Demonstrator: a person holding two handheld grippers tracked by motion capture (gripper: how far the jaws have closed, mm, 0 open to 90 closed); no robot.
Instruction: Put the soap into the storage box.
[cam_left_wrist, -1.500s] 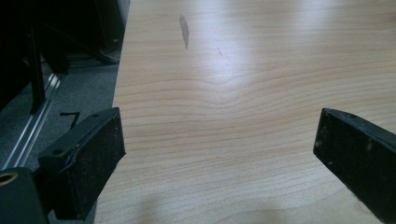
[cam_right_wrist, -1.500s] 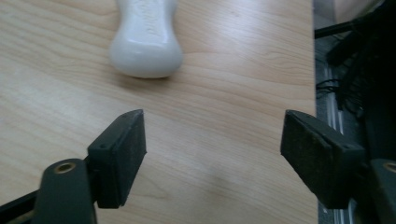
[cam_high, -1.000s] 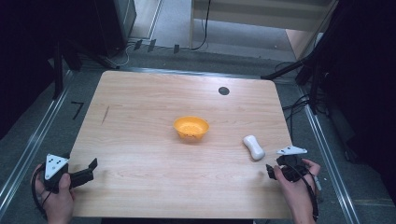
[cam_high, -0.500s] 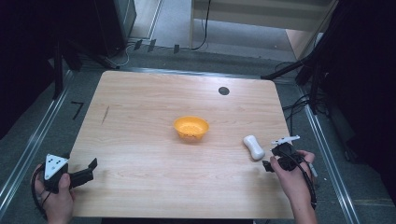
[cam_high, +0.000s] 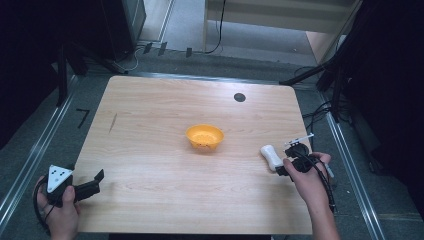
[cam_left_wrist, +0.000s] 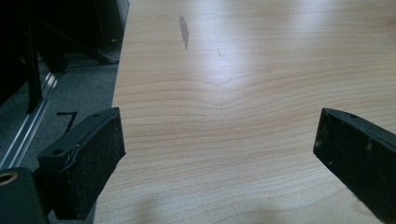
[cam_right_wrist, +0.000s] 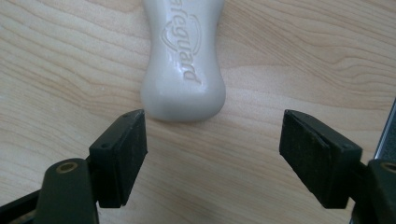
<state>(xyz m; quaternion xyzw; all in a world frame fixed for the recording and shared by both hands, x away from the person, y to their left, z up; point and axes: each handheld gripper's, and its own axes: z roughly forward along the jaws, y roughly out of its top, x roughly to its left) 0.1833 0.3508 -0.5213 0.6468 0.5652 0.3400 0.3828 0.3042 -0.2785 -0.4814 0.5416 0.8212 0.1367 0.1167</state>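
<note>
Right gripper (cam_high: 285, 167) has moved in from the table's near right corner and now sits right at the white soap bar (cam_high: 270, 156); a second ago it was well back from it. Soap hasn't moved. Left side unchanged.

Soap bar (cam_right_wrist: 184, 65): lies flat on the wooden table (cam_high: 165, 195), right half, just right of and slightly nearer than the orange bowl (cam_high: 204, 137). Waisted shape, embossed "Safeguard" lettering on top, long axis running away from the right gripper (cam_right_wrist: 212, 154). Its rounded near end sits just ahead of the jaw tips in the right gripper view, not between them. No contact visible.

Right gripper jaws: spread wide, gap broader than the soap end, nothing held. Right hand (cam_high: 310, 182) wraps the body, cable trailing back along the forearm.

Bowl: upright, roughly table centre, apart from the soap. Contents can't be made out.

Left gripper (cam_high: 92, 182): near left corner of the table, held in the left hand (cam_high: 57, 212), grey three-cornered plate on top. Left gripper (cam_left_wrist: 219, 149) jaws wide apart over bare wood, nothing between them. A dark streak (cam_left_wrist: 183, 30) marks the wood farther ahead.

Small black round spot (cam_high: 239, 97) sits near the far edge of the table.
</note>
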